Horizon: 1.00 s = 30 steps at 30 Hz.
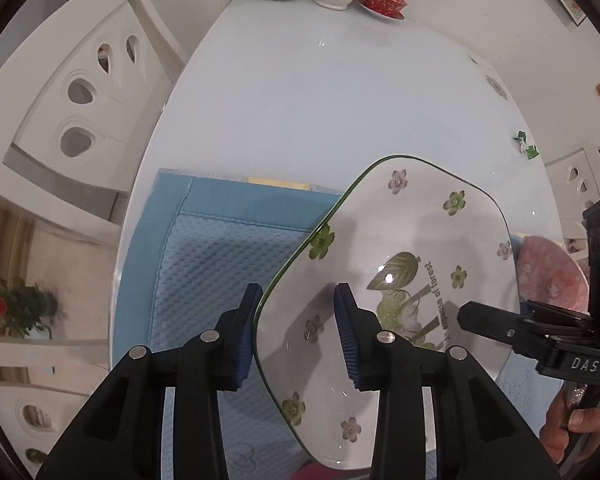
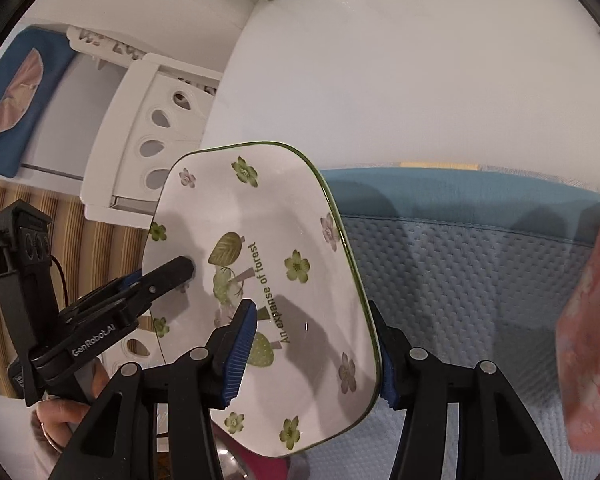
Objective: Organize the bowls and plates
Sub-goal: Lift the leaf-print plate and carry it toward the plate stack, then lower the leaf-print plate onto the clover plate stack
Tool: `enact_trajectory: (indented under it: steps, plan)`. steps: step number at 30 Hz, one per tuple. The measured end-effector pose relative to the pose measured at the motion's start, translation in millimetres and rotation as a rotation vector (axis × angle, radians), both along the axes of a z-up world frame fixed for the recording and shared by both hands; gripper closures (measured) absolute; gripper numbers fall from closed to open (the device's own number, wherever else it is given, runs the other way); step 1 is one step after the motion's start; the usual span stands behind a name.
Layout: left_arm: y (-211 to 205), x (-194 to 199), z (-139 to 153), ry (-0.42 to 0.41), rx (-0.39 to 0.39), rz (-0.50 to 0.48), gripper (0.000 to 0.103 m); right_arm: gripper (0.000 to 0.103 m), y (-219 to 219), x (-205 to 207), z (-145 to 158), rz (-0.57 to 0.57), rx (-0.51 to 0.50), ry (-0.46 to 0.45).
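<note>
**Both grippers on the floral plate**

Left gripper (image 1: 298, 332) is clamped on the floral plate (image 1: 400, 292) at one rim; my right gripper (image 2: 312, 352) clamps the opposite rim. I see the plate tilted above the blue mat (image 1: 220, 256) on the white table (image 1: 320, 100). Beside it sits a pink bowl (image 1: 548, 276).

You get even, bright indoor light in both views. Small glare spots sit on the plate (image 1: 388, 278); soft shadows cross it. Fisheye bends the edges, corners go black. The pink bowl (image 2: 592, 340) blurs at right.
</note>
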State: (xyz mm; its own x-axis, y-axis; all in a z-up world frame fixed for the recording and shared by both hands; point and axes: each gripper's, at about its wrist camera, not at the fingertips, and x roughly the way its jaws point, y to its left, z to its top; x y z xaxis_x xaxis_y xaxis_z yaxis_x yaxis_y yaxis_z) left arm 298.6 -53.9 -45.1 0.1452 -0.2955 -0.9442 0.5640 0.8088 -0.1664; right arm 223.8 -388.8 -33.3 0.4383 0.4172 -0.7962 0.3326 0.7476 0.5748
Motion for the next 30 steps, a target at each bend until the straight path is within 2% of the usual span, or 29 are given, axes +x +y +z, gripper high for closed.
enact_trajectory:
  steps: [7, 14, 18, 30]
  plan:
    - [6.0, 3.3, 32.5, -0.014, -0.030, -0.002, 0.070, 0.050, -0.8, -14.3, 31.3, -0.017, -0.011, -0.034]
    - [11.0, -20.6, 52.8, -0.028, -0.041, -0.013, 0.069, 0.050, 3.8, -35.4, 53.2, -0.028, -0.012, -0.033]
    - [17.2, -38.3, 59.4, -0.026, -0.049, -0.017, 0.069, 0.050, 4.8, -50.0, 57.5, -0.047, 0.018, -0.038]
    - [37.7, -97.0, 65.2, -0.022, -0.050, -0.029, 0.069, 0.050, 25.7, -104.7, 59.6, -0.066, 0.002, -0.012]
